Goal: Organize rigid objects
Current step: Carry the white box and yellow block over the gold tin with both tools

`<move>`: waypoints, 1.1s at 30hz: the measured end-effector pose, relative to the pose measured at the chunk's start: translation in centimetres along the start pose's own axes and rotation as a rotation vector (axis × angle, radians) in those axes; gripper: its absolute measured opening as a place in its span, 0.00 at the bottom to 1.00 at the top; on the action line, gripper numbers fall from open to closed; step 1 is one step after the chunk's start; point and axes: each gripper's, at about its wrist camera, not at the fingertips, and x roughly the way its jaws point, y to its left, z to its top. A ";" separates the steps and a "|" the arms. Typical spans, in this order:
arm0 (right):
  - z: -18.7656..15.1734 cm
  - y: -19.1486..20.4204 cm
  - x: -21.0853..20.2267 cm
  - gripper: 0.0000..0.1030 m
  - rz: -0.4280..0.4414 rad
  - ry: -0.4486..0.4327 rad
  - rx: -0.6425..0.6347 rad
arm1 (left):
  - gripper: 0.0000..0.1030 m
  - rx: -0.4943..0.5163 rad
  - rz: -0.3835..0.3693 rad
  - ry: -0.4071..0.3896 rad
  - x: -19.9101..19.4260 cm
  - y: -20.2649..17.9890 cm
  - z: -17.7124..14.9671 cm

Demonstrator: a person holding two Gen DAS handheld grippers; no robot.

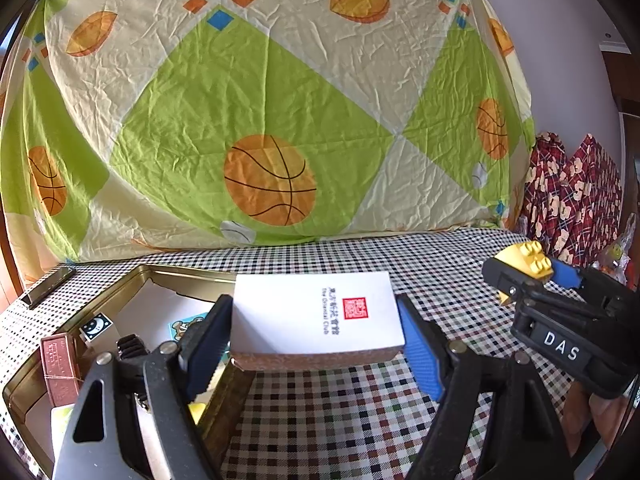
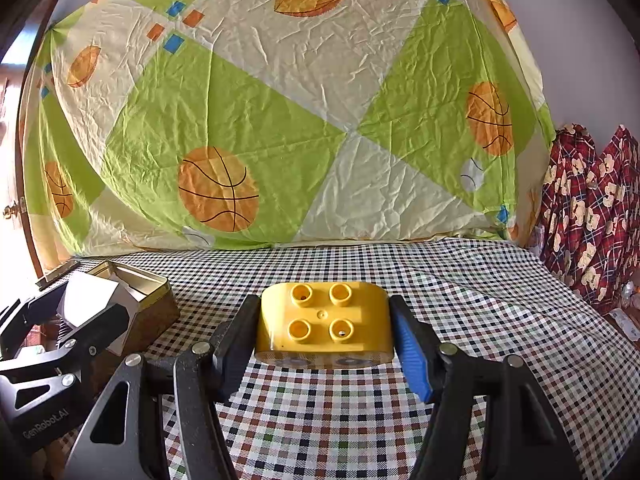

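Left gripper (image 1: 316, 336) gripping white box (image 1: 316, 314), pads pressing both short ends, jaws spread wide to box's length. Box hanging over right rim of gold tin (image 1: 120, 280), above checkered cloth (image 1: 340, 420).

Right gripper (image 2: 324, 332) clamping yellow brick (image 2: 323, 322), studs facing up, pads touching both rounded ends. Brick sitting well right of tin, just above cloth.

Tin holding small brown box (image 1: 60, 364) and cards.

Daylit room: crinkled green-and-cream bedsheet printed with orange basketballs (image 2: 218, 190) hung as backdrop against pale wall (image 2: 592, 60); small-checked multicolour tablecloth (image 2: 340, 412) below; red plaid bear-print fabric (image 2: 588, 208) bunched at right; dark wooden door edge (image 2: 30, 184) at left.
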 end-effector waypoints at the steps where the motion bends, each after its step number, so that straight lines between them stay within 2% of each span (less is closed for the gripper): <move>1: 0.0 0.1 -0.1 0.64 0.002 -0.003 -0.001 | 0.77 -0.001 0.001 -0.002 -0.1 0.0 0.0; 12: -0.2 0.8 -1.5 0.64 0.026 -0.049 -0.023 | 0.77 -0.008 0.002 -0.020 -1.2 0.4 -0.2; 33: -0.3 1.1 -2.2 0.64 0.053 -0.051 -0.012 | 0.77 -0.024 0.014 -0.050 -3.1 1.8 -0.6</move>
